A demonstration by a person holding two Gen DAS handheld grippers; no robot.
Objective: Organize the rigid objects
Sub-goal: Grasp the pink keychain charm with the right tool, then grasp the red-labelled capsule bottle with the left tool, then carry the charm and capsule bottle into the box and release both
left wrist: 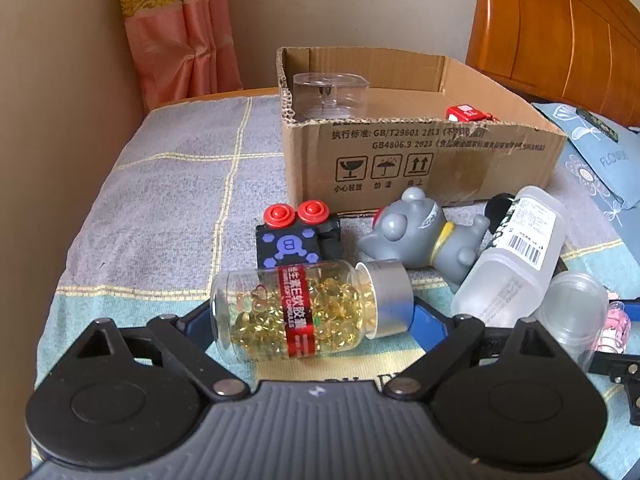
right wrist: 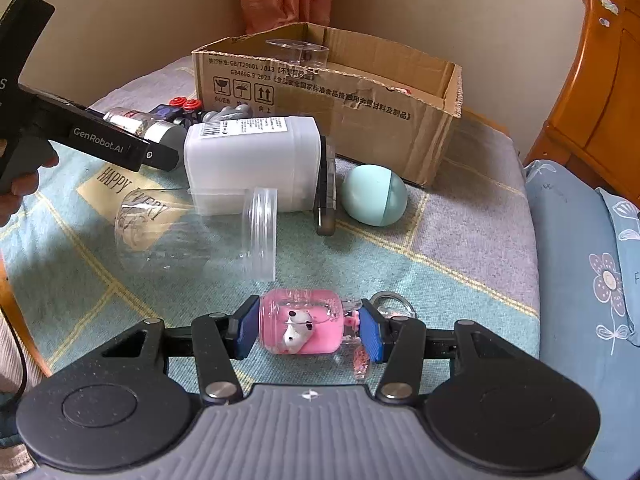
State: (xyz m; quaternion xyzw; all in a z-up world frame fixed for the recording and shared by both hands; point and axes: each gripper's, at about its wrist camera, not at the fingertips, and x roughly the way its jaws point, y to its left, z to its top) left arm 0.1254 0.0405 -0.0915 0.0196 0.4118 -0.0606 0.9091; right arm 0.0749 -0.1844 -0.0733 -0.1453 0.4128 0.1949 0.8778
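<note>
Both tools are squeezing small round things low in the frame: left tool (left wrist: 316, 320) grips the pill bottle (left wrist: 308, 312), right tool (right wrist: 308, 328) grips the pink jar (right wrist: 304, 326). Smooth sides could slip and roll off the bed (right wrist: 460, 248) before the box (right wrist: 360, 96).

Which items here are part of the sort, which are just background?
Job: capsule bottle between left gripper fingers; pink dog keychain bottle in right gripper; cardboard box; grey mouse toy; white bottle; teal egg.
Background: curtain; headboard.
</note>
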